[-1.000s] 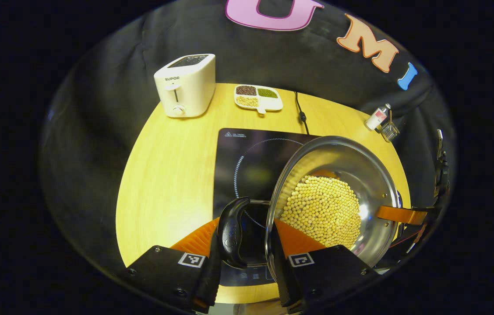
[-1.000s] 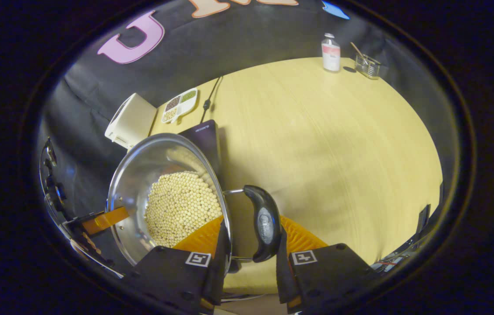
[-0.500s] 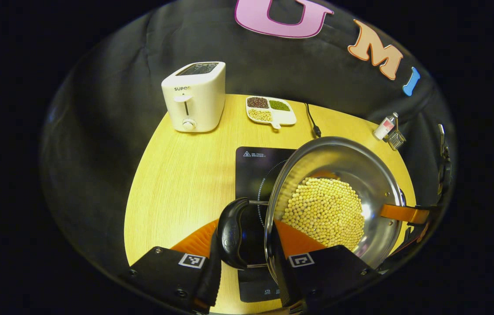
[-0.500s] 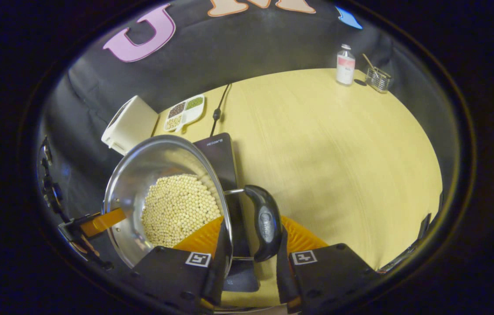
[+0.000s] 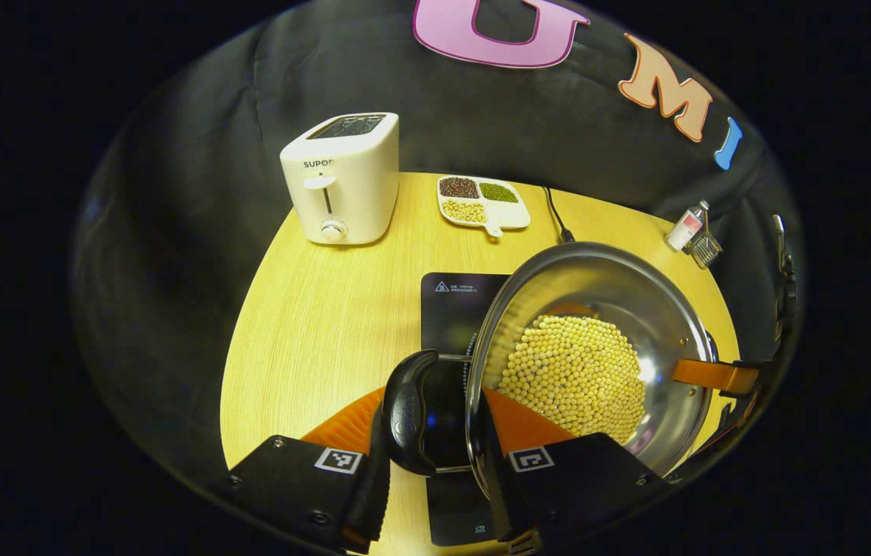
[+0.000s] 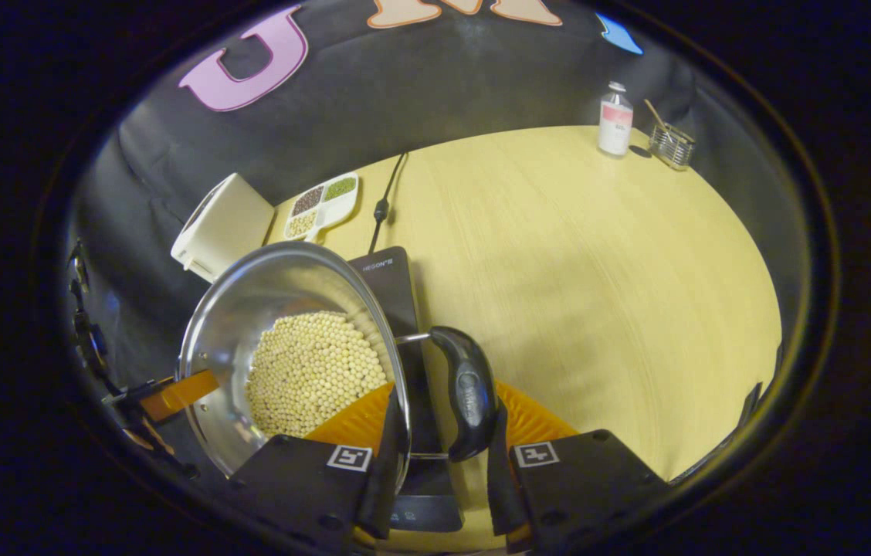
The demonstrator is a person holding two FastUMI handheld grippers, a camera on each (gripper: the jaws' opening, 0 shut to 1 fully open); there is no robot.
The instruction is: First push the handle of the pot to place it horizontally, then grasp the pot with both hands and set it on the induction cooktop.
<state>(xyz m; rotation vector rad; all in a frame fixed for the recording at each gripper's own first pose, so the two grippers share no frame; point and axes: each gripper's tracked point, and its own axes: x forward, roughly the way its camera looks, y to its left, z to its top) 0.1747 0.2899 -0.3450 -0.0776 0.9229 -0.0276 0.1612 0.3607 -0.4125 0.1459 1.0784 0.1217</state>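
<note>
Left gripper (image 5: 429,432) closed on pot (image 5: 598,293) rim, one finger inside over beans (image 5: 571,378), other outside left handle (image 5: 404,413). Right gripper (image 6: 435,432) clamped likewise on opposite rim, by right handle (image 6: 466,394). Pot held over cooktop (image 5: 451,297); contact with it unclear. Cooktop mostly hidden under pot. Table (image 6: 598,270) beyond.
</note>
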